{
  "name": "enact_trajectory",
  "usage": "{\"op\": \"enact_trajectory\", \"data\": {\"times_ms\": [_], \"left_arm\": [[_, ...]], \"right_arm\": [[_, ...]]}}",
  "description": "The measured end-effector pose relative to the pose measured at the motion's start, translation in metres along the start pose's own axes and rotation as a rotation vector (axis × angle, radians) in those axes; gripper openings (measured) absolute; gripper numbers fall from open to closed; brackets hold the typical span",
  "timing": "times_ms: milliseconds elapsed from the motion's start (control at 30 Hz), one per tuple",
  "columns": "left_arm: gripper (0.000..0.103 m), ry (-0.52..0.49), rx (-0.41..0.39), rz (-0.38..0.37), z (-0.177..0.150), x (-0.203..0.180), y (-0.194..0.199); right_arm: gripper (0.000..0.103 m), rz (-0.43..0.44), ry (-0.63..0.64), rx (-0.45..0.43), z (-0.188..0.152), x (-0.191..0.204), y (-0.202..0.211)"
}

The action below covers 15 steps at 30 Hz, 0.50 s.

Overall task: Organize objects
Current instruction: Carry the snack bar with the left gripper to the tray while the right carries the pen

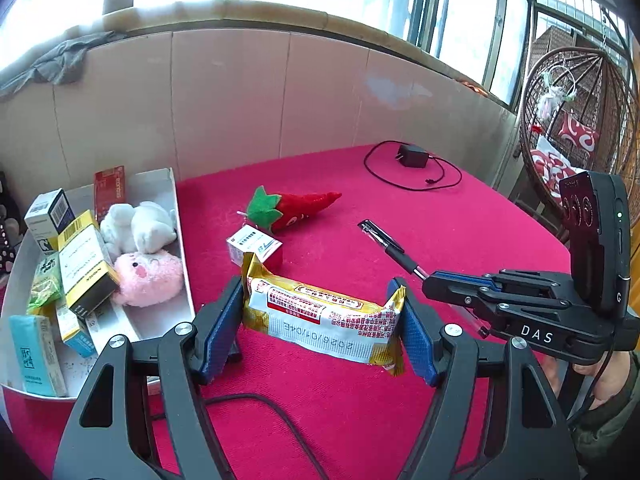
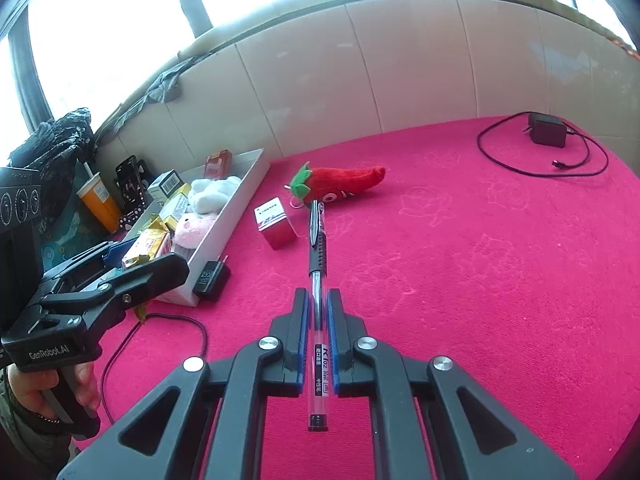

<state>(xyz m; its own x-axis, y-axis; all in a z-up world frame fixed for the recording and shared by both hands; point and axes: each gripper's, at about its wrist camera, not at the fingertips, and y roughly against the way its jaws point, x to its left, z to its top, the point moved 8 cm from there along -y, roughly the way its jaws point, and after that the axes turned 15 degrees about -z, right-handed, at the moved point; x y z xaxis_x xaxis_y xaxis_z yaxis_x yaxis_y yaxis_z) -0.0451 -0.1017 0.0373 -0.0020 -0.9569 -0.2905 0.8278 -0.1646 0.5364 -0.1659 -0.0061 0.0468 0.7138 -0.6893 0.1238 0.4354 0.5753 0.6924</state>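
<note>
My left gripper (image 1: 322, 316) is shut on a yellow and white snack packet (image 1: 322, 314), gripped at its two ends above the red cloth, right of the white tray (image 1: 176, 216). The tray holds several boxes, a white plush (image 1: 136, 226) and a pink plush (image 1: 150, 276). My right gripper (image 2: 318, 312) is shut on a black pen (image 2: 318, 248) that points forward along the fingers; it also shows in the left wrist view (image 1: 390, 248). A red strawberry plush (image 1: 290, 208) and a small red and white box (image 1: 256, 246) lie on the cloth.
A black charger with its cable (image 1: 412, 158) lies at the far side of the table (image 1: 460, 216). Another black plug (image 2: 210, 278) and cable lie by the tray's near corner. A tiled wall runs behind. A wicker chair (image 1: 580, 120) stands at right.
</note>
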Motion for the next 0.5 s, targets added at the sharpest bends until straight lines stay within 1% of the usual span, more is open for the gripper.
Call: {"op": "enact_trajectory", "data": {"times_ms": [233,500], "left_arm": [[0.072,0.048,-0.061,0.029,0.001,0.023,0.026],[0.072,0.105,-0.133,0.077,0.003,0.057,0.061]], "right_arm": [[0.007,0.013,0.039,-0.014,0.013,0.028,0.003],[0.007,0.037,0.109,-0.038,0.032,0.071,0.004]]}}
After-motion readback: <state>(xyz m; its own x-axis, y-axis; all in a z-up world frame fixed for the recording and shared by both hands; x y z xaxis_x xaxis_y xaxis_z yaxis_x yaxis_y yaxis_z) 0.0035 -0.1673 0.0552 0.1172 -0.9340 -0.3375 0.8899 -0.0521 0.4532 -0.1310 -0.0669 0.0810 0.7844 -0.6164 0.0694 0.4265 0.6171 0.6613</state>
